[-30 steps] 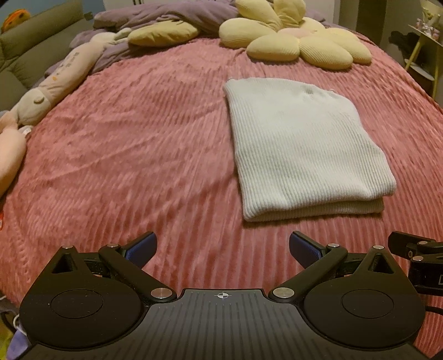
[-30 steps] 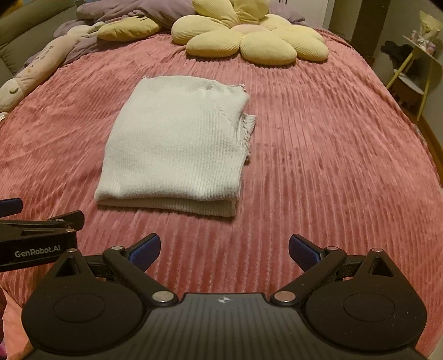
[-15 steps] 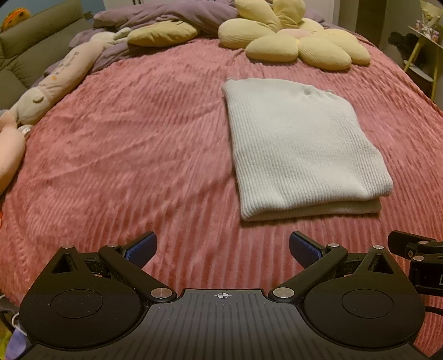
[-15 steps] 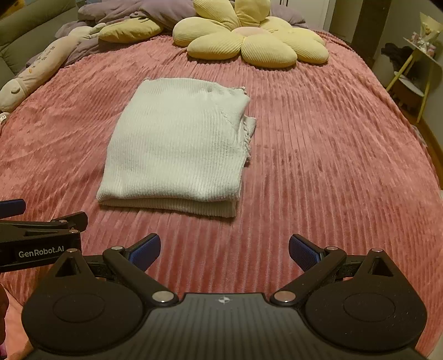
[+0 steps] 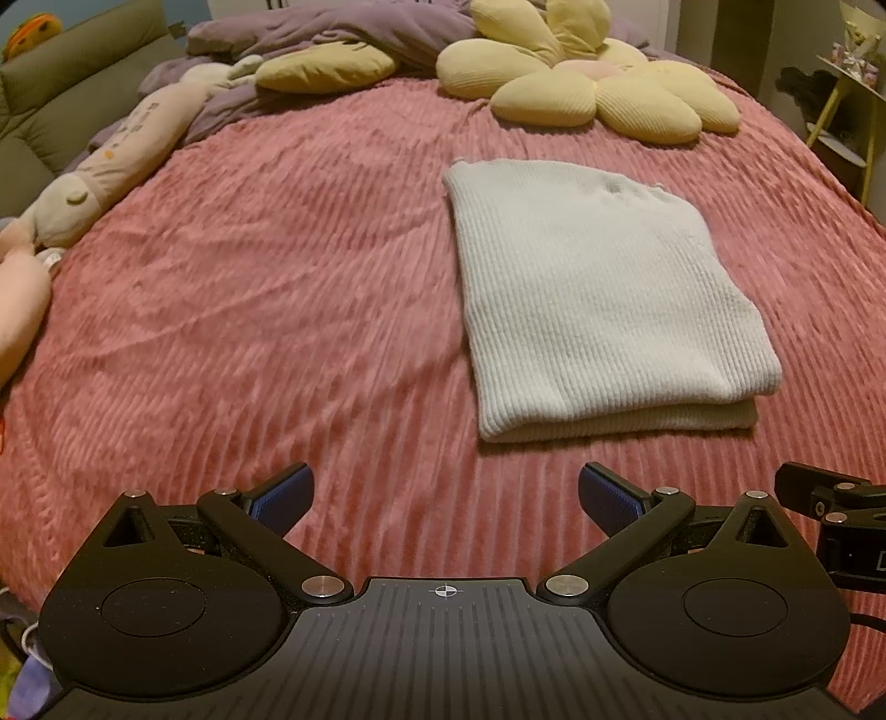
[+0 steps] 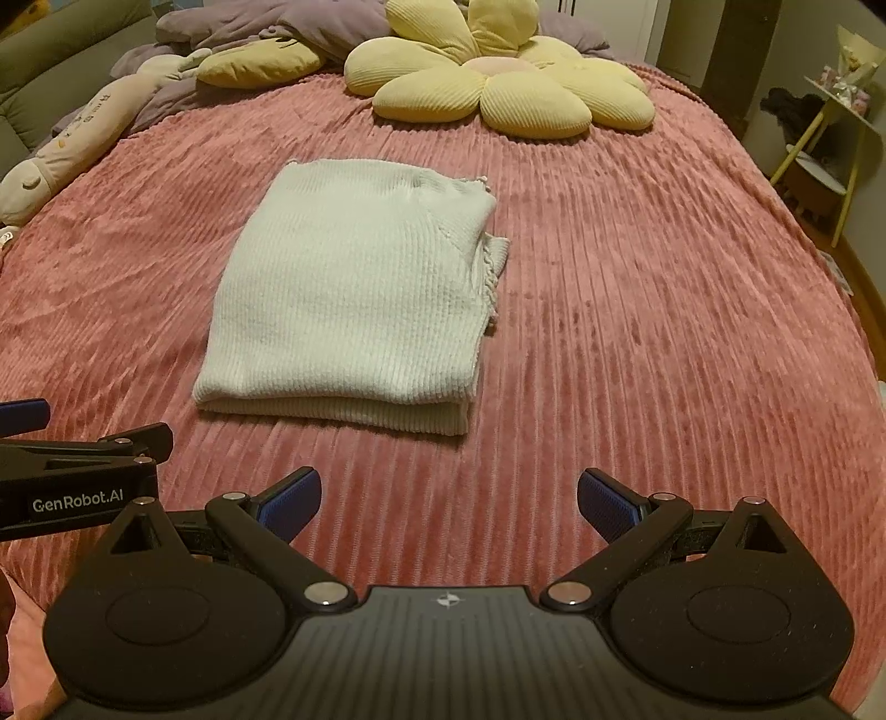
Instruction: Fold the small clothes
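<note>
Pink bedspread, folded white garment beyond spread fingers

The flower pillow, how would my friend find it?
Look at the pink bed, then up to its far end past the folded white top. The flower pillow lies there: yellow ribbed petals around a pink middle, unlike the plain yellow pillow beside it.

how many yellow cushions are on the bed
2. A flower-shaped cushion lies at the far end of the pink bedspread, beyond the folded garment. A plain oval cushion sits left of it, against the purple bedding, which may hide others.
</note>
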The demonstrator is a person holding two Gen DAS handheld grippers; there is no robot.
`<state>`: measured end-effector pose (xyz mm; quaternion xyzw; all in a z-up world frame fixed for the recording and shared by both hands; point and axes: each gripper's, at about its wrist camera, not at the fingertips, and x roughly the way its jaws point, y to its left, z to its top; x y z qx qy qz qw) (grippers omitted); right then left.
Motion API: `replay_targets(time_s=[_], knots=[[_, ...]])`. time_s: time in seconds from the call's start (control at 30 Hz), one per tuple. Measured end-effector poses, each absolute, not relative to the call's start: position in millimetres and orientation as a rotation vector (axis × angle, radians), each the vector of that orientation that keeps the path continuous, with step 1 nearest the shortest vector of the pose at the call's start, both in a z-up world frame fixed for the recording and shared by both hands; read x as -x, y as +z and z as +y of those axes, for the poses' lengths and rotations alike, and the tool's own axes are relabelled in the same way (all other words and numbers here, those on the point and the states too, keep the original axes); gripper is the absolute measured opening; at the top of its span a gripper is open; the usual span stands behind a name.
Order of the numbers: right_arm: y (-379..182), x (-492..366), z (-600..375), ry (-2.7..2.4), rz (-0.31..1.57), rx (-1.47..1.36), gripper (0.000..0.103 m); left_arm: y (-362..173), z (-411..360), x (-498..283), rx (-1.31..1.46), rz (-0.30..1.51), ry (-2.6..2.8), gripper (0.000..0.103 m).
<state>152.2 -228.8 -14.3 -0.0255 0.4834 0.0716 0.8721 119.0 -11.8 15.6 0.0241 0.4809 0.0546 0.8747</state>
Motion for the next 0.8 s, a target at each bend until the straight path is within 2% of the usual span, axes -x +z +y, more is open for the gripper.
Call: replay_targets(time_s=[0.8], knots=[[-11.2, -156.4, -233.0, 0.146, 1.007, 0.035, 0.099, 17.0, -10.9, -121.8, -0.034, 1.005, 0.114, 0.103]])
